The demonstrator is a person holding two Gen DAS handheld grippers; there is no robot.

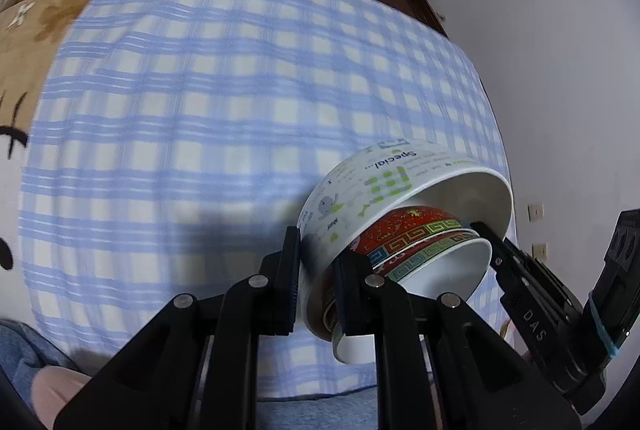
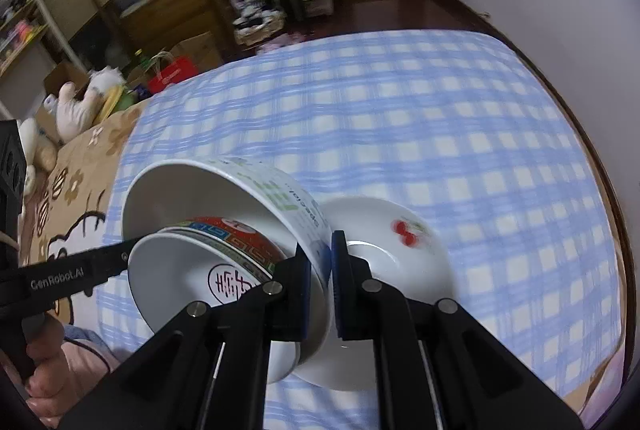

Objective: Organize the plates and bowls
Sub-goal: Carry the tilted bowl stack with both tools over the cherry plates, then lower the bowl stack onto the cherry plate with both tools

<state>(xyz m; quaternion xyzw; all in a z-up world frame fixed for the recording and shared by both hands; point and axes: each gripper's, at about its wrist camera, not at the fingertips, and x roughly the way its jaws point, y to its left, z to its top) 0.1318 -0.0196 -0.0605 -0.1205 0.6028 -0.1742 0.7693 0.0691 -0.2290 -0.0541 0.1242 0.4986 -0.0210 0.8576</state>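
Underneath everything lies a bed spread with a blue-and-white checked cloth, and the load hangs above its near edge. Largest of the task's things is the big white ceramic bowl printed with green and grey cartoons, held tilted between the two hands, its mouth turned toward the right tongs. Nested inside it sit two smaller bowls with red outsides and a multicoloured key-pattern band, white within.

Both tongs are clamped on the big bowl's wall at opposite sides of the rim: the left tongs pinch the wall with one finger outside and one inside, and the right tongs do the same across the far side. So neither hand is nearer; the stack hangs between them.

Smaller again, a shallow white plate with a red cherry print lies on the cloth just beyond the right tongs, on the right-hand side of the stack. In my judgement the coming move turns on that: the stack must travel rightward and come level over the plate before being set down.
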